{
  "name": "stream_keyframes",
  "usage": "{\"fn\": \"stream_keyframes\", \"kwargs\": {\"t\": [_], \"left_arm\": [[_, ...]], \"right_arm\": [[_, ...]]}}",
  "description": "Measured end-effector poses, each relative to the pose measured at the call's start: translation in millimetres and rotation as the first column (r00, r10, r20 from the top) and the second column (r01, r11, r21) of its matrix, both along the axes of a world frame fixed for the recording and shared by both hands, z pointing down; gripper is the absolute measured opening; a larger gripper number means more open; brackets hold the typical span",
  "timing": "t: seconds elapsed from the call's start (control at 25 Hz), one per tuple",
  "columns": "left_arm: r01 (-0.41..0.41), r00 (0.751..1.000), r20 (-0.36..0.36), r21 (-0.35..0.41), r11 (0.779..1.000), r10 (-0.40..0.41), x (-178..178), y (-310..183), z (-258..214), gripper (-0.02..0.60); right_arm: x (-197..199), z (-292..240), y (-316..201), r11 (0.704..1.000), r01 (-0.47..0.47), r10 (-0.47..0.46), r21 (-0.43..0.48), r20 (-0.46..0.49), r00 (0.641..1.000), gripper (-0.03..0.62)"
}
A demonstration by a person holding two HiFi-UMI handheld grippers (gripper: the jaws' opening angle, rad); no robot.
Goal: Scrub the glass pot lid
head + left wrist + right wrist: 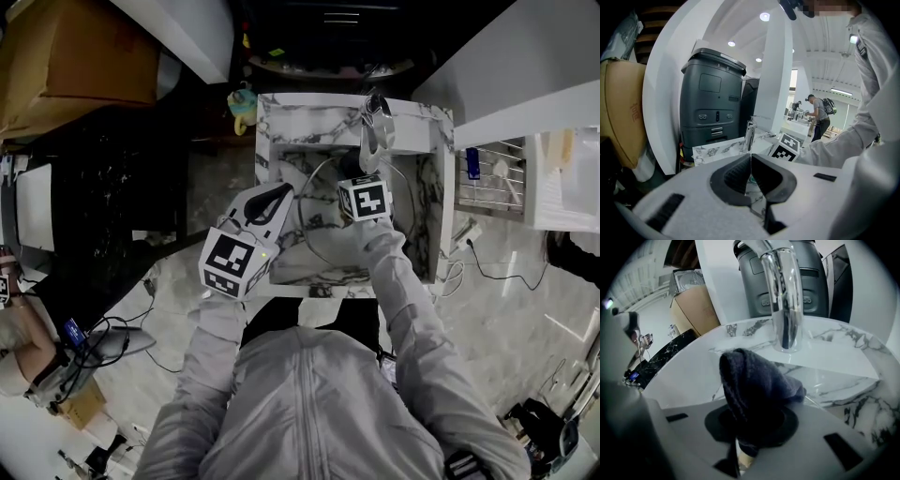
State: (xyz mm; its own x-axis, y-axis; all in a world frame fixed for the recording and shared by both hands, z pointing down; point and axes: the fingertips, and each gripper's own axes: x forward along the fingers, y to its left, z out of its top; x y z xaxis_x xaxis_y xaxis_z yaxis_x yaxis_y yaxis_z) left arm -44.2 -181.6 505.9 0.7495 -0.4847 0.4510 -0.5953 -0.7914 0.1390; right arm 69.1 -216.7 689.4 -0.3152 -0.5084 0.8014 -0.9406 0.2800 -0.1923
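Observation:
The glass pot lid (pixel 317 236) stands on edge inside the marble sink (pixel 427 216); its metal rim shows as a thin arc. My left gripper (pixel 272 200) is at the lid's left side, shut on its rim. In the left gripper view the thin lid edge (pixel 750 180) sits pinched between the dark pads. My right gripper (pixel 364 180) hovers over the lid's upper right, just below the faucet (pixel 376 127). It is shut on a dark cloth (pixel 752 390), which bulges out of the jaws toward the basin wall.
The chrome faucet (pixel 783 301) rises right ahead of the right gripper. A dark bin (pixel 711 105) and a cardboard box (pixel 80 56) stand left of the sink. A wire rack (pixel 492 173) sits to the right. Cables lie on the floor. A person (pixel 820 117) stands far off.

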Motion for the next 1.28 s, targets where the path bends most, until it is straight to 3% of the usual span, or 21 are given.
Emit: {"fn": "stream_keyframes", "kwargs": {"t": [0.36,0.68,0.84,1.04,1.28], "left_arm": [[0.005,1.000,0.004,0.011,1.000,-0.005,-4.5,6.9,-5.1,0.028],[0.007,1.000,0.005,0.021,1.000,-0.007,-10.3,11.8,-10.8,0.028],[-0.006,1.000,-0.001,0.029,1.000,0.006,-5.1,14.4,-15.4,0.028],[-0.027,0.999,-0.017,0.036,0.999,0.028,7.4,17.1,-21.6,0.028],[-0.051,0.998,-0.025,0.024,0.998,0.052,22.8,19.7,-17.6,0.028]], "right_arm": [[-69.5,-3.9,24.4,0.973,0.226,-0.220,-0.046,0.105,0.970,0.063],[-91.5,-18.1,42.8,0.956,0.293,-0.285,-0.026,0.171,0.943,0.063],[-84.6,-36.4,53.1,0.960,0.278,-0.275,0.011,0.202,0.940,0.063],[-47.1,-52.2,66.7,0.977,0.212,-0.212,0.023,0.183,0.960,0.063],[30.8,-65.4,66.4,0.998,0.031,-0.036,0.056,0.079,0.996,0.063]]}}
